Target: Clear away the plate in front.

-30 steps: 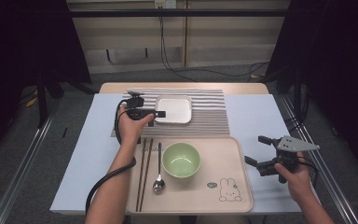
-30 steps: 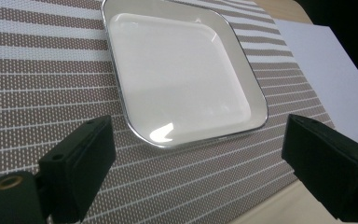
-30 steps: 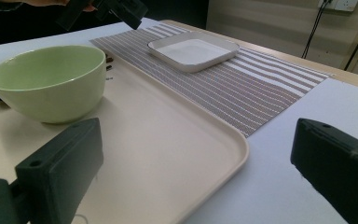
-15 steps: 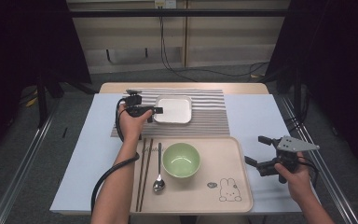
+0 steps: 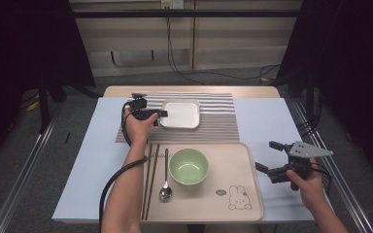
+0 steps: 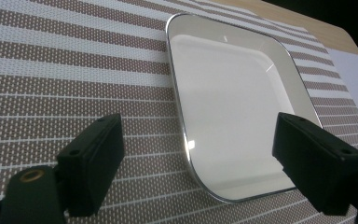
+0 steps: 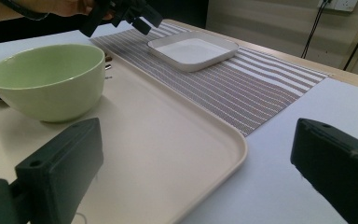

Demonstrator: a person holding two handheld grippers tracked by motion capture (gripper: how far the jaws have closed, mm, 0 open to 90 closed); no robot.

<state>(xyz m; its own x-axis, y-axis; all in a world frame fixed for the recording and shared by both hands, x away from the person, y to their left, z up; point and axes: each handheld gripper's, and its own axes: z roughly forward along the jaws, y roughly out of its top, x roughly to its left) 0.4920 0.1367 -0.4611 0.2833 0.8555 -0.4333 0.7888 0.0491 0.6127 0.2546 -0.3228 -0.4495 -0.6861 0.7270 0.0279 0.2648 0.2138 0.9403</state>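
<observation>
Our left gripper (image 6: 200, 172) has its jaws spread around the near edge of the white plate (image 6: 233, 112), closing in a little, not pressing yet. From above, we see the plate (image 5: 180, 114) on the striped mat (image 5: 218, 121). Our right gripper (image 5: 272, 158) waits open beside the tray (image 5: 233, 165) holding the green bowl (image 5: 189, 166).

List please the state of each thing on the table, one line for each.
White plate: empty, flat on striped mat.
Green bowl: upright, empty, on tray.
Spoon: lying on tray.
Chopsticks: lying side by side.
Left tongs: open, closing at plate edge.
Right tongs: open, empty.
</observation>
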